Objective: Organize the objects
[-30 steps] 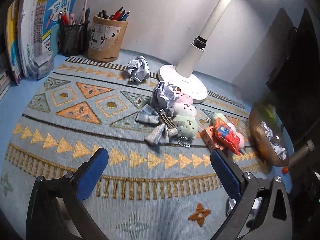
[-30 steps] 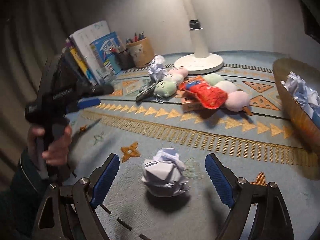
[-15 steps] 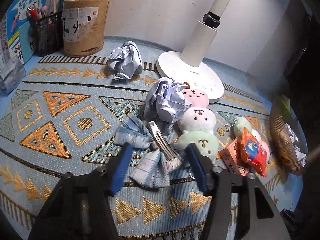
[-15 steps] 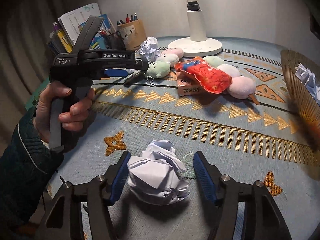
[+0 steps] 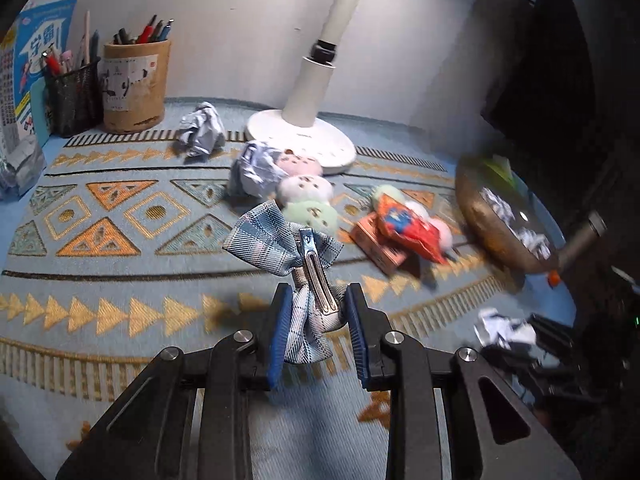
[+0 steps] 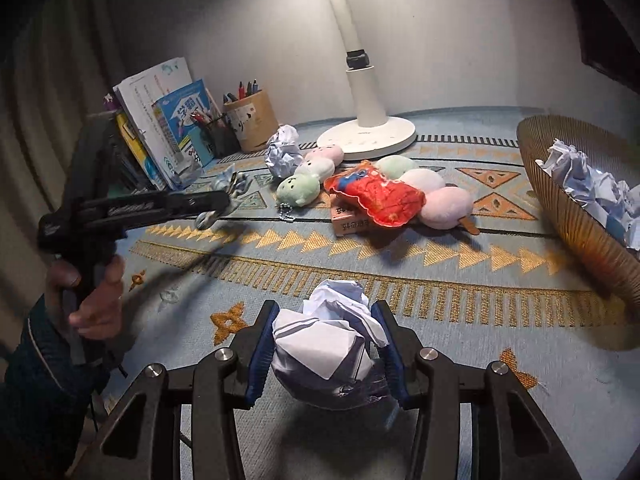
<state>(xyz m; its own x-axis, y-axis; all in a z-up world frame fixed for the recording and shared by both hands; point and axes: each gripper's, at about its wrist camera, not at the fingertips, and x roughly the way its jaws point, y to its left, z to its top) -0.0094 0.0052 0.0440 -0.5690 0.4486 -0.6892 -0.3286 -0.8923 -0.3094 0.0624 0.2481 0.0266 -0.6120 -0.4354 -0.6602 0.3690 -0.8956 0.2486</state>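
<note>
My left gripper (image 5: 318, 326) is shut on a blue plaid bow hair clip (image 5: 292, 248) with a metal clasp and holds it above the patterned mat (image 5: 120, 304). In the right wrist view the left gripper (image 6: 224, 204) shows at the left with the bow (image 6: 230, 184) in it. My right gripper (image 6: 326, 344) is shut on a crumpled white paper ball (image 6: 332, 340), lifted off the mat. A woven bowl (image 6: 576, 216) at the right holds several paper balls. Two more paper balls (image 5: 202, 130) (image 5: 254, 170) lie near the lamp base.
A white lamp base (image 5: 300, 140) stands at the back. Plush toys (image 5: 306, 196), a red packet (image 5: 408, 228) and a small box (image 5: 378, 244) lie mid-mat. Pen holders (image 5: 134, 84) and books (image 6: 164, 120) stand at the back left.
My left gripper closed on the plaid bow and lifted it off the mat, drawing back. My right gripper closed on the paper ball and raised it.
</note>
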